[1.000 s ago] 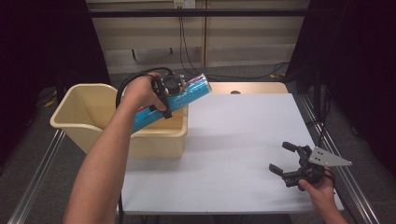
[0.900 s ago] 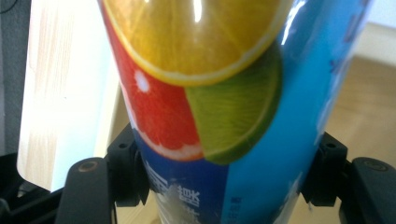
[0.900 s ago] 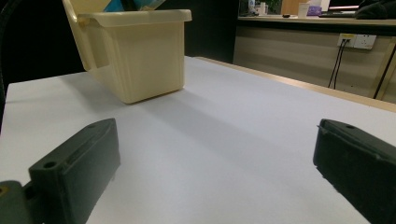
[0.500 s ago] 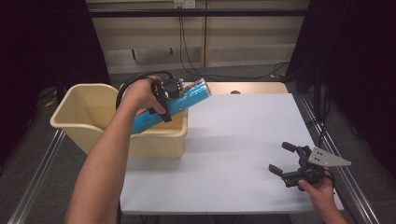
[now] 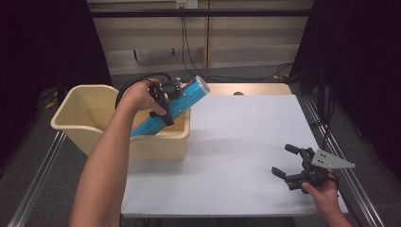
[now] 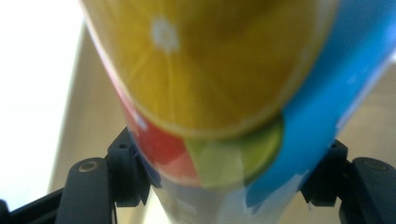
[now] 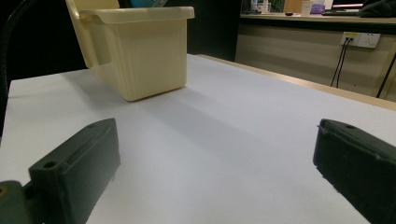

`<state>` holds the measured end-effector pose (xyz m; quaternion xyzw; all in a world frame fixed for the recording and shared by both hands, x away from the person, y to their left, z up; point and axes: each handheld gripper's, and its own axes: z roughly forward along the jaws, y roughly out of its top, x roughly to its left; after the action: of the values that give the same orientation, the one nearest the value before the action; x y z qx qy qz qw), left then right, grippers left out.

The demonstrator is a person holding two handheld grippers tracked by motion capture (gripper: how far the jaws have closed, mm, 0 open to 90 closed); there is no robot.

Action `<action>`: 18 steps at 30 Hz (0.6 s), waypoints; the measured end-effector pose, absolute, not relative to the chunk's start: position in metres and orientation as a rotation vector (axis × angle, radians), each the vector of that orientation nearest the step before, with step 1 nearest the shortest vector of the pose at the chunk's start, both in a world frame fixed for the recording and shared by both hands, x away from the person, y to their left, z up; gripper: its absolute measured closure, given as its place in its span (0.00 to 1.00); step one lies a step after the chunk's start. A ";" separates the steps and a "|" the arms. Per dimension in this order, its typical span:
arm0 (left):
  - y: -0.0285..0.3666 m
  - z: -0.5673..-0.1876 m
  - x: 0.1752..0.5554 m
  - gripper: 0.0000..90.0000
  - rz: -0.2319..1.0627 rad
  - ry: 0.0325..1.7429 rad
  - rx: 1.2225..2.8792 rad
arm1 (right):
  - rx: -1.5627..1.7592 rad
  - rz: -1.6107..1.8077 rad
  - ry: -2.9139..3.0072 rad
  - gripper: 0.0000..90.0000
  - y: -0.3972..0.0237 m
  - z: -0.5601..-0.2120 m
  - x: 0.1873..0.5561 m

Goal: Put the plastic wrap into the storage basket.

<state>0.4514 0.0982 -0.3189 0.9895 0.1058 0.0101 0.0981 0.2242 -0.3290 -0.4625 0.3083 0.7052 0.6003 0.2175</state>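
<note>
Two claws: left claw (image 5: 166,97) clamps blue tube (image 5: 168,108) over bin rim (image 5: 161,137); right claw (image 5: 289,163) wide.

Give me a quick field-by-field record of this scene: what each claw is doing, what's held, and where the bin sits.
left claw: shut on the blue tube
blue tube: tilted, lower end inside the bin, upper end past its rim
bin: cream plastic, on the table's left side
right claw: open, holding nothing, near the table's front right corner
table: white top

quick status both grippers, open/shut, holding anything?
Left gripper: shut on the blue canister, tilted over the beige bin.
Right gripper: open, holding nothing, low over the white table.
</note>
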 end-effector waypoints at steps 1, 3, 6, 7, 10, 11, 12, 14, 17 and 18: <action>0.099 -0.320 0.452 0.35 0.013 0.300 2.929 | 0.850 1.661 1.952 0.00 -0.329 -0.463 0.224; 0.099 -0.321 0.451 0.35 -0.020 0.263 2.938 | 0.848 1.659 1.954 0.00 -0.329 -0.463 0.225; 0.100 -0.323 0.451 0.34 -0.017 0.260 2.940 | 0.848 1.662 1.957 0.00 -0.328 -0.463 0.224; 0.101 -0.323 0.451 0.34 -0.013 0.268 2.946 | 0.847 1.662 1.957 0.00 -0.328 -0.463 0.224; 0.107 -0.311 0.453 0.33 -0.013 0.287 2.856 | 0.850 1.660 1.956 0.00 -0.329 -0.463 0.224; 0.110 -0.303 0.453 0.33 0.000 0.312 2.768 | 0.849 1.661 1.956 0.00 -0.329 -0.463 0.224; 0.113 -0.293 0.453 0.32 0.010 0.314 2.707 | 0.849 1.661 1.956 0.00 -0.328 -0.463 0.224; 0.117 -0.280 0.451 0.29 0.022 0.304 2.653 | 0.849 1.658 1.960 0.00 -0.328 -0.463 0.225; 0.118 -0.276 0.449 0.25 0.031 0.324 2.672 | 0.843 1.658 1.963 0.00 -0.327 -0.463 0.224; 0.118 -0.276 0.448 0.25 0.031 0.339 2.667 | 0.841 1.652 1.967 0.00 -0.326 -0.462 0.224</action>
<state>0.4482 0.1183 -0.2756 0.9667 0.1227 0.0114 0.2244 0.2238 -0.3263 -0.4624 0.3036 0.7102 0.5967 0.2177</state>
